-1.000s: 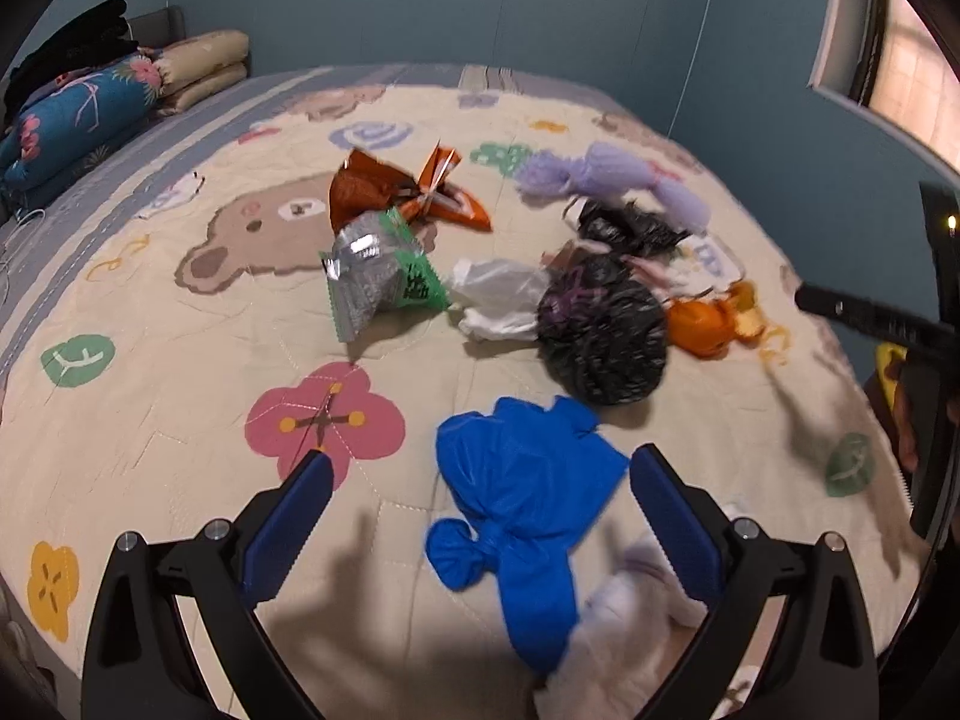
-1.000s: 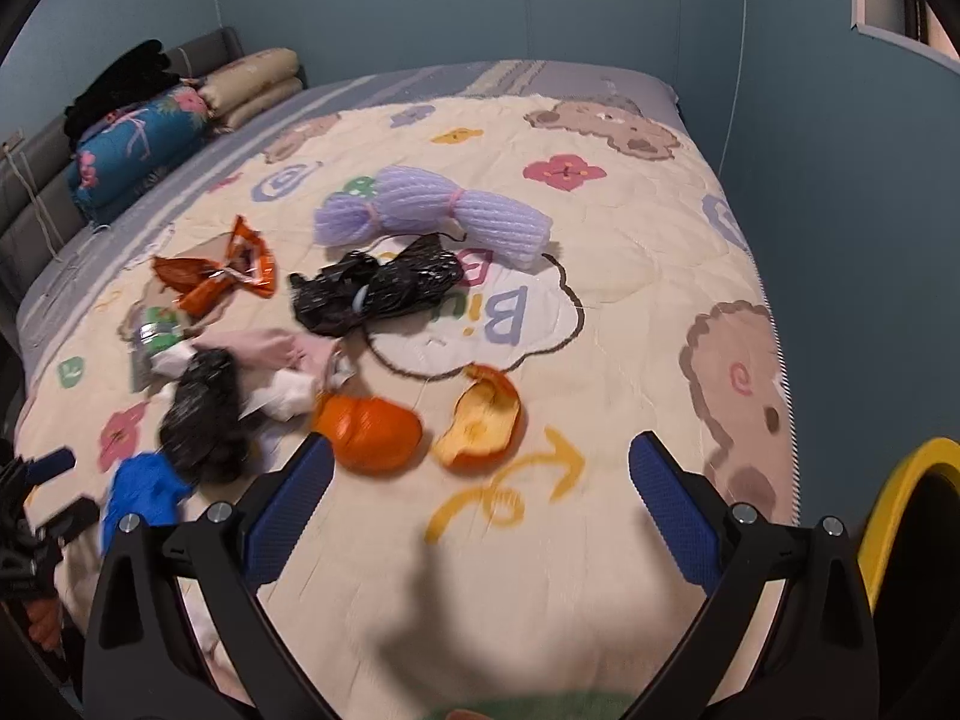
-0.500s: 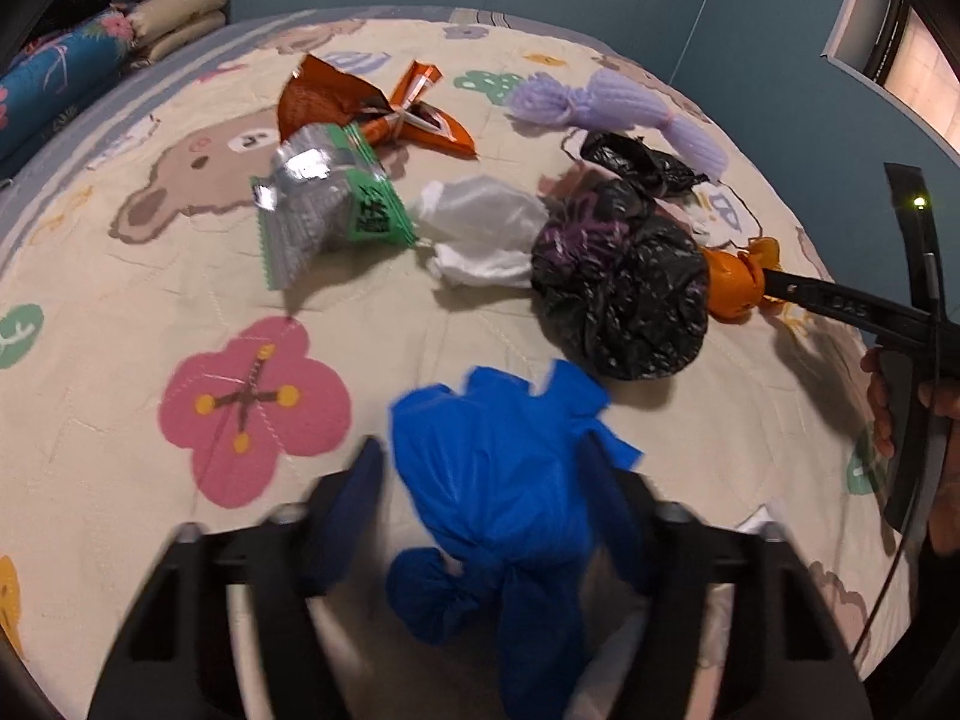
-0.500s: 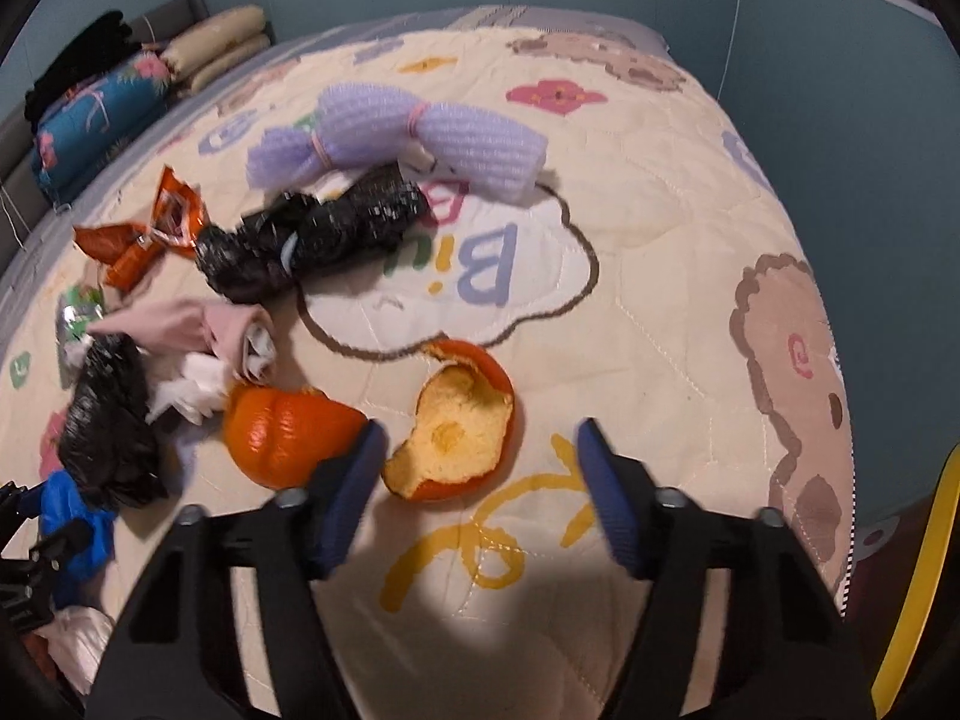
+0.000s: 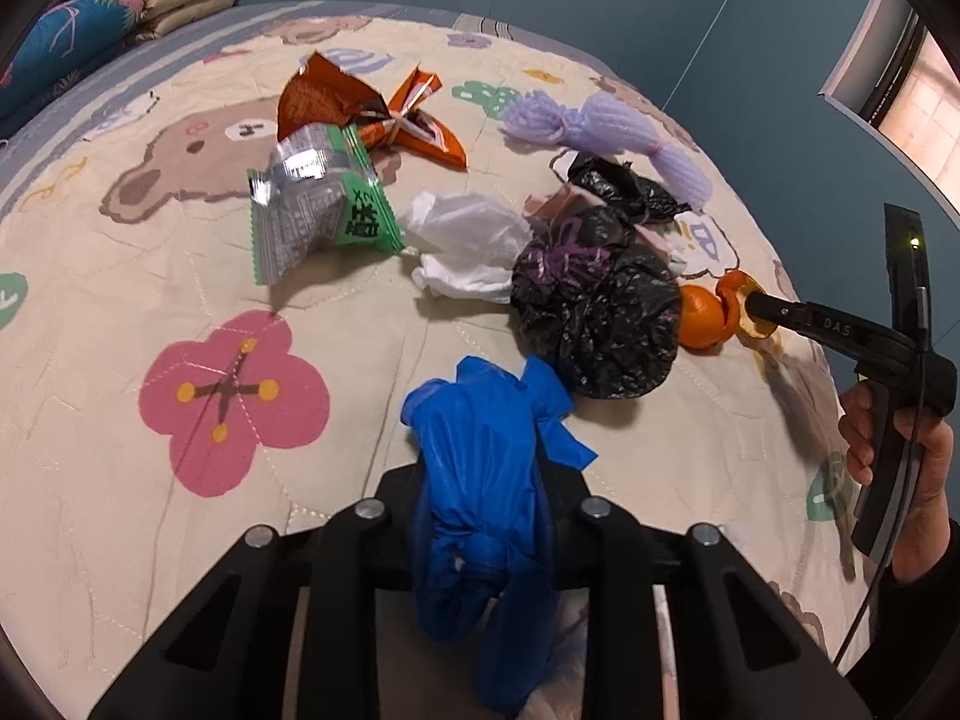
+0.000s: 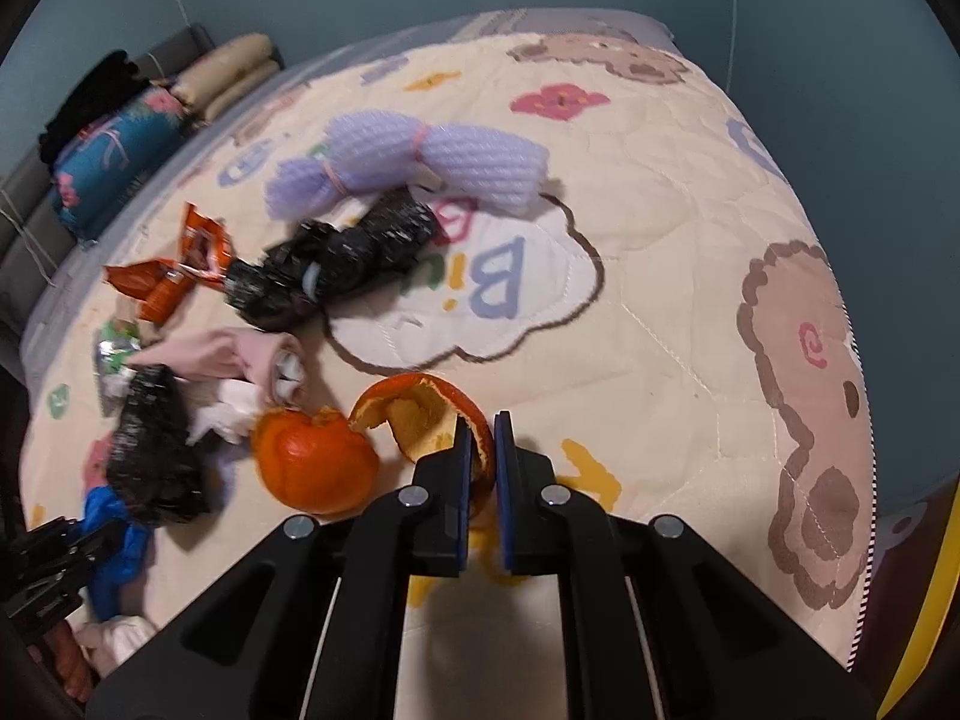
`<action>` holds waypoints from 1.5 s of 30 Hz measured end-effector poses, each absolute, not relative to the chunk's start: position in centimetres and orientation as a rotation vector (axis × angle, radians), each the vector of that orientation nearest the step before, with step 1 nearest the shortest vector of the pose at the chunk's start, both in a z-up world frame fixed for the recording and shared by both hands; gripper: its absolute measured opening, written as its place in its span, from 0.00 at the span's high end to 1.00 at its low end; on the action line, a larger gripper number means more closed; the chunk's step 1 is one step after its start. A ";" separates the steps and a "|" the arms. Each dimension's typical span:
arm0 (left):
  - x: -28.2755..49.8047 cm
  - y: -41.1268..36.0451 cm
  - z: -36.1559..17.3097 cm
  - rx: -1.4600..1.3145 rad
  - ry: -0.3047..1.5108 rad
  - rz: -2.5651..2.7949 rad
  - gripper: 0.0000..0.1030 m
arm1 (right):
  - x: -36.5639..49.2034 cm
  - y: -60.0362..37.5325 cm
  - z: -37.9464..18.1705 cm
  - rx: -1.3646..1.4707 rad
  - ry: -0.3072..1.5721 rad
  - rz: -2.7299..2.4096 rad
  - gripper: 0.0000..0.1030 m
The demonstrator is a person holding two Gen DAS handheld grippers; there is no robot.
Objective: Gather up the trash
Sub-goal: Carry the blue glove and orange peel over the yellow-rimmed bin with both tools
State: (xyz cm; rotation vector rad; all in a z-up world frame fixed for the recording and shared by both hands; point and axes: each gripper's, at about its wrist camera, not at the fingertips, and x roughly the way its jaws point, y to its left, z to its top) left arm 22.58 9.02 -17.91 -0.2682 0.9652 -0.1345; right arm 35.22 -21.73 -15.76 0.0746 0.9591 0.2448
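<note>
Trash lies scattered on a cartoon-print bed quilt (image 5: 120,312). My left gripper (image 5: 480,480) is shut on a crumpled blue plastic bag (image 5: 480,438), which hides its fingertips. My right gripper (image 6: 480,450) is shut on the edge of an orange peel piece (image 6: 414,414); it also shows in the left wrist view (image 5: 756,306). A second orange peel (image 6: 312,462) lies just left of it. A black bag (image 5: 594,312), white plastic (image 5: 468,246), green-silver wrapper (image 5: 318,204), orange wrapper (image 5: 360,108), purple foam net (image 6: 414,162) and another black bag (image 6: 336,264) lie around.
A pink wrapper (image 6: 234,354) lies between the black bags. Pillows and folded bedding (image 5: 78,30) are at the head of the bed. A teal wall is beyond the far edge. A yellow rim (image 6: 924,612) shows at the bed's right side.
Both grippers moved forward and down and closed: the left on the blue bag, the right on the orange peel piece. Both were open a second ago.
</note>
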 end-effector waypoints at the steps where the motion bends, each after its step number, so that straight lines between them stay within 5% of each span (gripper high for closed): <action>1: 22.4 9.1 -17.7 -0.271 0.957 -0.136 0.78 | 35.0 -21.7 -15.3 0.081 0.947 0.260 0.93; 24: 16.8 7.4 -7.6 -0.257 0.720 -0.212 0.82 | 24.6 -26.4 -4.8 0.199 0.800 0.398 0.93; 45: 17.8 -6.7 -2.2 -0.133 0.665 -0.440 0.82 | 15.7 -42.2 0.2 0.231 0.674 0.138 0.93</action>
